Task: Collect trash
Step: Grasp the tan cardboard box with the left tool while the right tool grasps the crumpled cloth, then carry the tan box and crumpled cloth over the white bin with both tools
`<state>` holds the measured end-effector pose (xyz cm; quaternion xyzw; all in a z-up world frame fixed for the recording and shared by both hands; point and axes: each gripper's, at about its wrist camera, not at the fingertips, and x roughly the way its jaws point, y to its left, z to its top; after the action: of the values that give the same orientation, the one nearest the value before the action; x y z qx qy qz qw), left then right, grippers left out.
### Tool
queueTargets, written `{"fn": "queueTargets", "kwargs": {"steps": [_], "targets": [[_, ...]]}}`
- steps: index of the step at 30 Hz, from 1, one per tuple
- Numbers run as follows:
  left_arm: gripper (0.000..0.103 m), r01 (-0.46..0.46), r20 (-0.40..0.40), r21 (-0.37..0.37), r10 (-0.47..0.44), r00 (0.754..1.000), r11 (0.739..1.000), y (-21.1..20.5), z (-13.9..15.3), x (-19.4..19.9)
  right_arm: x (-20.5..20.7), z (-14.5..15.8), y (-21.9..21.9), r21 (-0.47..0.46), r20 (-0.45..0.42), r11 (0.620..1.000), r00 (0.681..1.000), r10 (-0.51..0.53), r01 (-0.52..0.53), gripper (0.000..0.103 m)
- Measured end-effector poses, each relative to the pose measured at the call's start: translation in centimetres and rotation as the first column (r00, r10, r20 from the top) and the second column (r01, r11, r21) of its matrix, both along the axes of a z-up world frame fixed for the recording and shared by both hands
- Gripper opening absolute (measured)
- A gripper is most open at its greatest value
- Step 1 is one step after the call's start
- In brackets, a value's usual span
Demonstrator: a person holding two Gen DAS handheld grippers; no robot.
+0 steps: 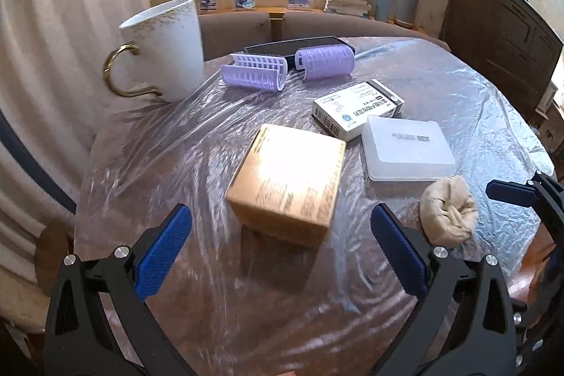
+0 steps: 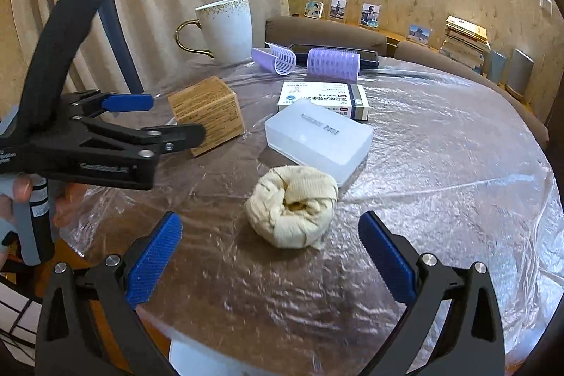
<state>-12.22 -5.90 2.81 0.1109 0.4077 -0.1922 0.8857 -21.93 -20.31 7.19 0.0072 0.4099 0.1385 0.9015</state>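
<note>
A crumpled beige wad (image 2: 292, 203) lies on the film-covered round table (image 2: 440, 164). My right gripper (image 2: 269, 217) is open just short of it, blue pads on either side and not touching. The wad (image 1: 447, 210) also shows at the right in the left wrist view, beside one finger of the right gripper (image 1: 511, 192). A brown cardboard box (image 1: 289, 178) stands in front of my open left gripper (image 1: 281, 214), whose pads are clear of it. In the right wrist view the left gripper (image 2: 165, 118) reaches in from the left next to the box (image 2: 208, 113).
A translucent plastic case (image 2: 317, 136) and a white medicine carton (image 2: 324, 97) lie behind the wad. Farther back are two purple hair rollers (image 1: 292, 67), a black tray (image 1: 292, 46) and a white mug with a gold handle (image 1: 165, 48). A person's hand (image 2: 21, 189) holds the left gripper.
</note>
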Motion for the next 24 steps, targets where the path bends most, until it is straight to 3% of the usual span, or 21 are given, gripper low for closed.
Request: {"fn": "queueTargets", "kwargs": {"steps": [15,20,21,24], "targets": [[0.101,0.041,0.015,0.009,-0.041,0.999,0.999,-0.4,-0.8,2.4,1.7,-1.1,0.9,-0.041,-0.022,0.999,0.999,-0.037,0.036,0.069],[0.076,0.06,0.001,0.027,-0.06,0.998,0.998,-0.8,-1.2,2.5,1.7,-1.1,0.8,-0.041,-0.028,0.998,0.999,-0.038,0.037,0.052],[0.064,0.063,-0.005,0.029,-0.063,0.998,0.998,-0.8,-1.3,2.5,1.7,-1.1,0.7,-0.036,-0.027,0.999,0.999,-0.038,0.037,0.05],[0.059,0.068,-0.016,0.022,-0.067,0.998,0.997,-0.8,-1.5,2.2,1.5,-1.0,0.4,-0.006,-0.034,1.0,0.999,-0.026,0.026,0.05]]}}
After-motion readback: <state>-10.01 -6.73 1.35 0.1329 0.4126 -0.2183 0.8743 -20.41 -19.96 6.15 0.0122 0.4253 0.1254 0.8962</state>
